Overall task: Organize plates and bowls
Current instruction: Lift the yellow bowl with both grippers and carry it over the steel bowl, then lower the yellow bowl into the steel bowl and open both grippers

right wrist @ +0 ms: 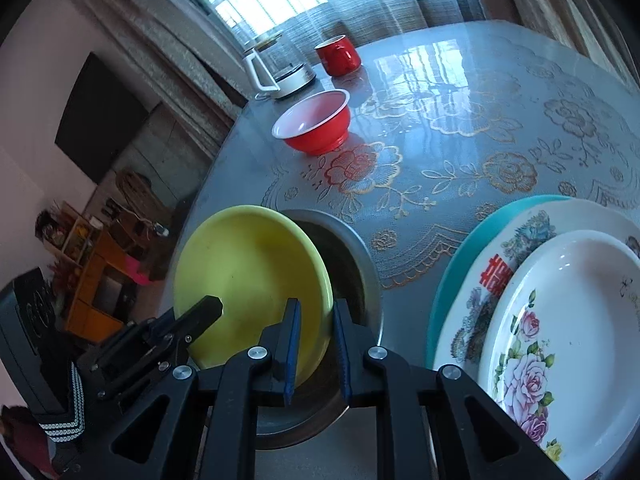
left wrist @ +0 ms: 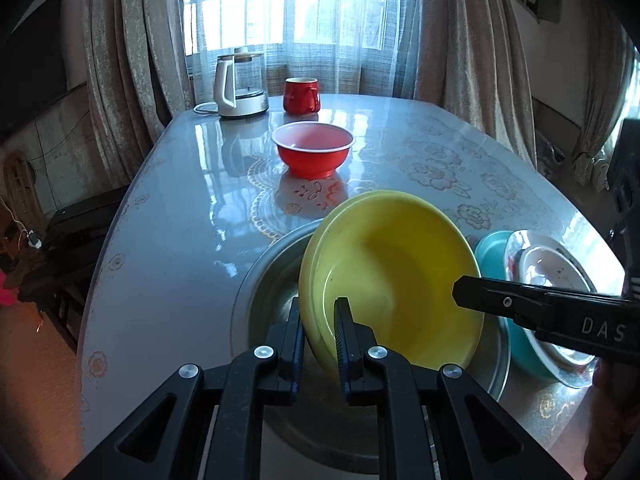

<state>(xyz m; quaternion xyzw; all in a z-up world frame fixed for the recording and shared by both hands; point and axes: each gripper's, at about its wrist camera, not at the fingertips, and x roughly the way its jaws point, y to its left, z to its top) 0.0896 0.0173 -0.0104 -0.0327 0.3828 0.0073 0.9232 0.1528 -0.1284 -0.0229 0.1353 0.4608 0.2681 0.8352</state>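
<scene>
Slippage is the risk: the left gripper and right gripper each clamp a rim of the tilted yellow plate above the metal basin, so any loosening could drop it clattering inside.

Bright gridded window behind sheer and beige curtains, dark wall panel left.

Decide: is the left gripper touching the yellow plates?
Touching. The left wrist view shows the left gripper clamped on the rim of the yellow plates.
</scene>
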